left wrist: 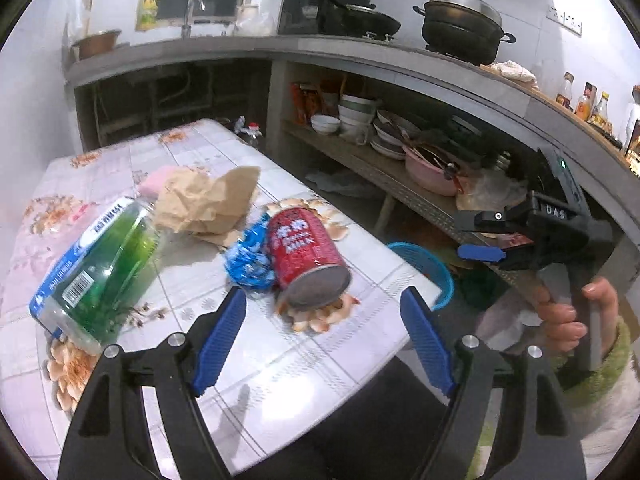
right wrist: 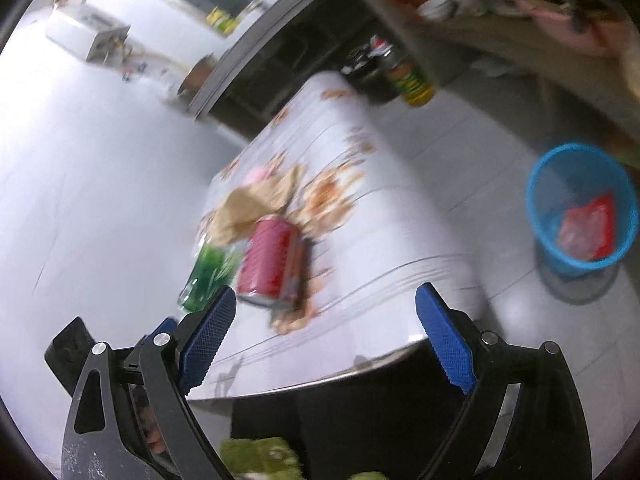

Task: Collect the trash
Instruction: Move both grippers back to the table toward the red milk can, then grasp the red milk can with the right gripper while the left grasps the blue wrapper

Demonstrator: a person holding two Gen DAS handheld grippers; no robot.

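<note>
A red can (left wrist: 306, 258) lies on its side on the floral table (left wrist: 280, 360), with a crumpled blue wrapper (left wrist: 248, 260) touching its left side. A green plastic bottle (left wrist: 100, 268) lies at the left and crumpled brown paper (left wrist: 208, 200) sits behind. My left gripper (left wrist: 324, 336) is open and empty, just short of the can. My right gripper (right wrist: 324, 336) is open and empty above the table's near edge; it also shows in the left wrist view (left wrist: 480, 236). The right wrist view is blurred and shows the can (right wrist: 272, 264), the bottle (right wrist: 208, 276) and the paper (right wrist: 248, 208).
A blue waste basket (right wrist: 582, 208) stands on the floor right of the table, with a red wrapper (right wrist: 588, 228) inside; its rim shows in the left wrist view (left wrist: 424, 264). A shelf of bowls (left wrist: 360, 120) and a counter with pots (left wrist: 460, 24) lie beyond.
</note>
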